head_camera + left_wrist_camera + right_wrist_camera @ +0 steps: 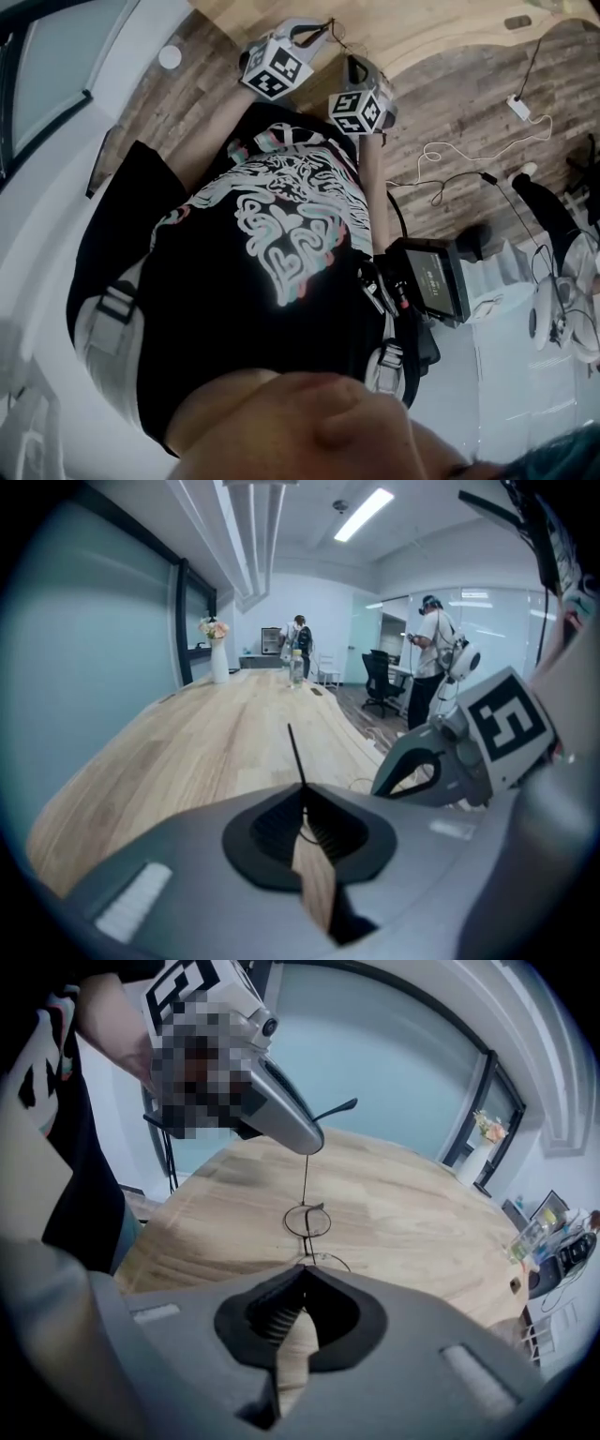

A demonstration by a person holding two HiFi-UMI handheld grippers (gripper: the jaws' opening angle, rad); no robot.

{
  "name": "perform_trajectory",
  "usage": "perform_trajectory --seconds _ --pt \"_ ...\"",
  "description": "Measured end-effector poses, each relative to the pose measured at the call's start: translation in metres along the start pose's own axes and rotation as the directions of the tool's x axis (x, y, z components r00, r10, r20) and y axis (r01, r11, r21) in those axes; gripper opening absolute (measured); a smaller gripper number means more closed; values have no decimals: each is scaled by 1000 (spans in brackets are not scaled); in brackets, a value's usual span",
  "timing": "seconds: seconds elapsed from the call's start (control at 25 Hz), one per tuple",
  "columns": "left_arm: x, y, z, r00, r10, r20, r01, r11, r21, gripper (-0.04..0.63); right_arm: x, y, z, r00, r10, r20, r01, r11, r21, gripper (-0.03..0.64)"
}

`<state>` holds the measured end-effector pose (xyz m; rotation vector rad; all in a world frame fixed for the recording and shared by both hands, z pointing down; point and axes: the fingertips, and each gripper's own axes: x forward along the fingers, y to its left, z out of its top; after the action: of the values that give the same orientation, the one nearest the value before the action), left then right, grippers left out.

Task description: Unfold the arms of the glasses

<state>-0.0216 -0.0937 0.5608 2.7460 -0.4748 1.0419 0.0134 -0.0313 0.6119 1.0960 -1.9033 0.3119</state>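
The glasses (pixel 308 1220) are thin black wire with round lenses, held in the air over the wooden table (pixel 403 1213). My right gripper (pixel 302 1266) is shut on the frame by the nearer lens. My left gripper (pixel 302 787) is shut on one thin black arm (pixel 294 752), which sticks straight out past its jaws. In the right gripper view the left gripper (pixel 314 1143) hangs above the lenses, with that arm (pixel 307 1174) running down from its tip. The head view shows both grippers close together at the top, left (pixel 309 36) and right (pixel 358 67), in front of the person's black shirt.
A long wooden table (pixel 206 733) runs away with a vase of flowers (pixel 218 658) and bottles (pixel 296 667) at its far end. People (pixel 431 658) and office chairs (pixel 380 682) stand beyond it. Cables (pixel 469 159) lie on the wood floor.
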Motion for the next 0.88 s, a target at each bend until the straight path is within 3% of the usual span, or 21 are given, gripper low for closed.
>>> perform_trajectory --seconds 0.28,0.36,0.44,0.6,0.76,0.88 --pt "1 -9 -2 1000 -14 -10 14 999 51 -2 -8 -5 24 997 -48 54 47 999 22 2" --pt "1 -11 0 1000 -19 -12 19 998 57 -2 -5 -7 30 998 -34 53 32 999 23 5" --pt "1 -13 1 1000 -22 -13 23 998 64 -2 -2 -5 32 999 -6 41 4 1000 30 61" --pt "1 -16 3 1000 -22 -17 24 996 87 -2 -4 4 34 999 39 15 -40 997 68 61" --pt "1 -15 3 1000 -22 -17 24 996 89 -2 -3 13 38 997 82 14 -83 982 172 61" --pt "2 -16 3 1000 -20 -21 21 996 89 -2 0 20 42 995 100 2 -99 978 182 61"
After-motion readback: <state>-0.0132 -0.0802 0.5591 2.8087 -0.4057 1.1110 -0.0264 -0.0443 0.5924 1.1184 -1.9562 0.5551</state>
